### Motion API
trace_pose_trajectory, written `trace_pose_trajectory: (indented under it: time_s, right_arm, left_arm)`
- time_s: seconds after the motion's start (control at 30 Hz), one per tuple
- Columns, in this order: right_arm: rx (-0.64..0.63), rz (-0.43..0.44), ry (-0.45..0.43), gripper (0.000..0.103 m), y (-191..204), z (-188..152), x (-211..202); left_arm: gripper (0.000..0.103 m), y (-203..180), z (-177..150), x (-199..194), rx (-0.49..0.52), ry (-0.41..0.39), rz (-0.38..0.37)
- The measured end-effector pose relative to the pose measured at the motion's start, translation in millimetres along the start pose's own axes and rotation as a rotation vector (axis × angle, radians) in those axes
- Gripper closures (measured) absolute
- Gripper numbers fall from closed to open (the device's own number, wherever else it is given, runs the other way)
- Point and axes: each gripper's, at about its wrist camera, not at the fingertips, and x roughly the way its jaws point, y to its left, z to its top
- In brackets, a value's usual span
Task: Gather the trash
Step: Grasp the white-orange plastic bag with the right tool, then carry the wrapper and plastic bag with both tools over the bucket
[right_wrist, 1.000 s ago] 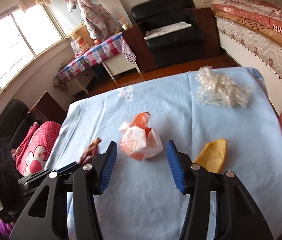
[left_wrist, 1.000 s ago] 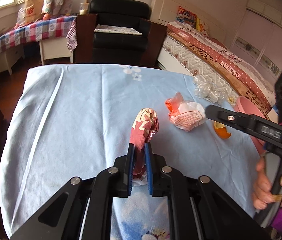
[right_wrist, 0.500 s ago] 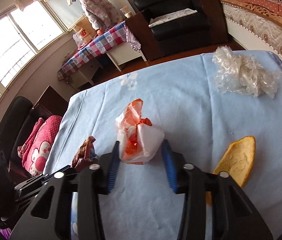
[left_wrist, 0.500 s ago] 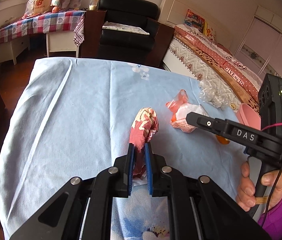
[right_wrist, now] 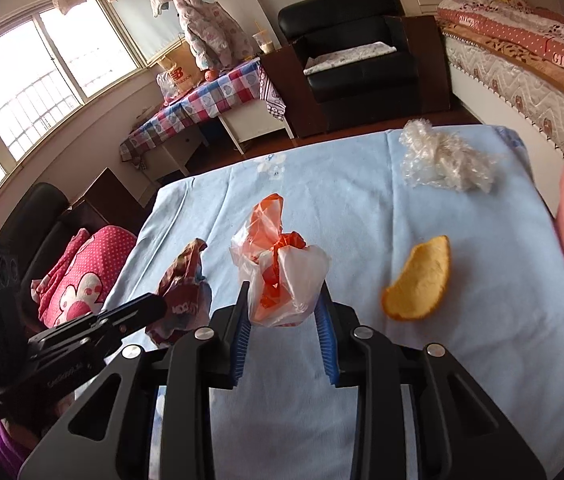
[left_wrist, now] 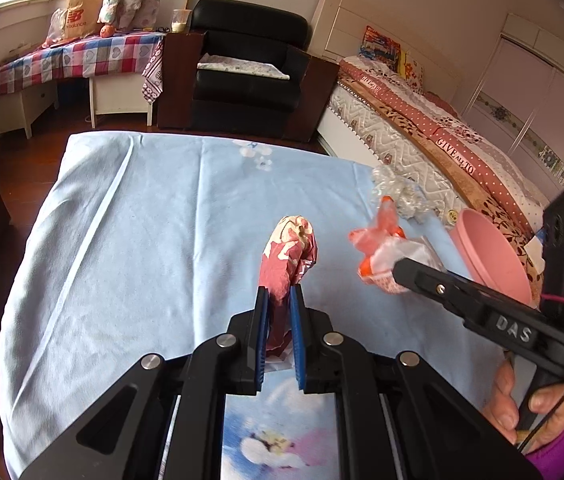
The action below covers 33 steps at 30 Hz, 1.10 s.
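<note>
My left gripper (left_wrist: 280, 294) is shut on a crumpled red and white wrapper (left_wrist: 289, 256), which sticks up from between the blue pads above the light blue tablecloth (left_wrist: 142, 240). The right gripper (right_wrist: 285, 296) holds a knotted orange and white plastic bag (right_wrist: 282, 272). Its jaws are closing, and both pads press the bag's sides. In the left wrist view that bag (left_wrist: 385, 256) hangs at the right gripper's tip, clear of the cloth. A person's hand (left_wrist: 521, 408) grips the right handle.
A piece of orange peel (right_wrist: 417, 280) lies on the cloth to the right of the bag. A wad of clear plastic (right_wrist: 441, 160) sits near the far right corner. A pink bin (left_wrist: 489, 256) stands at the table's right edge. Beyond it are a bed and an armchair.
The right gripper's jaws came in around the orange and white bag, gripped it and raised it off the cloth. My left gripper kept its hold on the wrapper and shifted a little.
</note>
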Motion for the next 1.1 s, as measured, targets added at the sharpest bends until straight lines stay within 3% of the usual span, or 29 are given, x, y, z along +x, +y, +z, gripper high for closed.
trace_pose_trajectory:
  time_s: [0.73, 1.1]
  right_arm:
    - [-0.038, -0.111, -0.161, 0.072, -13.5, -40.3, -103.5]
    - [0.041, -0.169, -0.240, 0.072, -48.1, -42.0, -141.6]
  left_arm:
    - [0.093, -86.5, -15.6, -36.5, 0.075, -0.040, -0.035]
    - [0.093, -137.9, -13.9, -29.9, 0.136, -0.039, -0.041]
